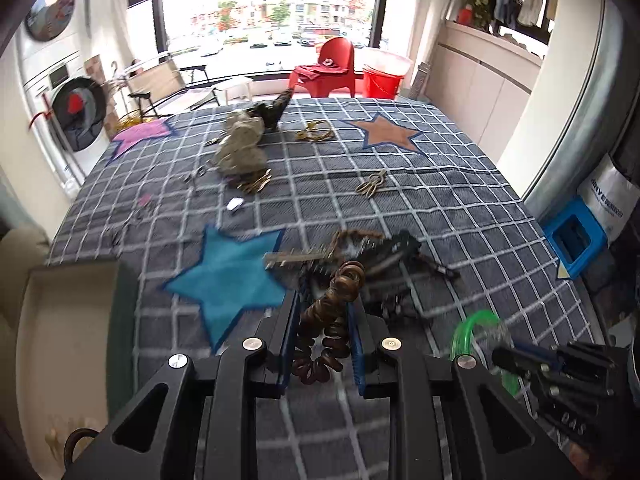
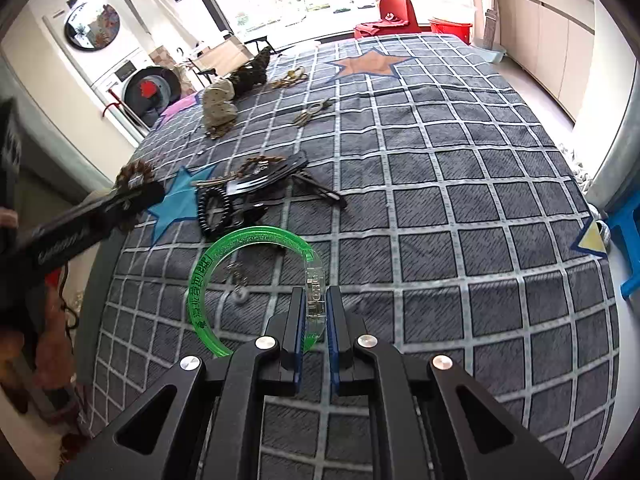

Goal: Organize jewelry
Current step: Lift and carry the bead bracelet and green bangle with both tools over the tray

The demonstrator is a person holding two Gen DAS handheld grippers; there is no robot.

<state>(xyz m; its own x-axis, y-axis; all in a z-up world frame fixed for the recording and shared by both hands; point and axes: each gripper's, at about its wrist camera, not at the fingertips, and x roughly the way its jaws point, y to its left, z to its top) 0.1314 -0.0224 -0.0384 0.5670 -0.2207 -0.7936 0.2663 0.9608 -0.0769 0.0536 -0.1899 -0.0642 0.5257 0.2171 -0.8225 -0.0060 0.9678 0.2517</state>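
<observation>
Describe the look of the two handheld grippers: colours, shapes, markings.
Both match. The left gripper and right gripper have matte black angular bodies with triangular cut-outs, round silver screw heads near the front, and two flat black fingers faced with blue pads. From the right wrist view, the left gripper's side carries pale lettering, too blurred to read. No sleeve or cable is clearly visible.

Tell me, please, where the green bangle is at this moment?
In the right wrist view the green bangle is clamped at its clear section by the right gripper, just nearer the camera than the dark jewelry pile.
</observation>
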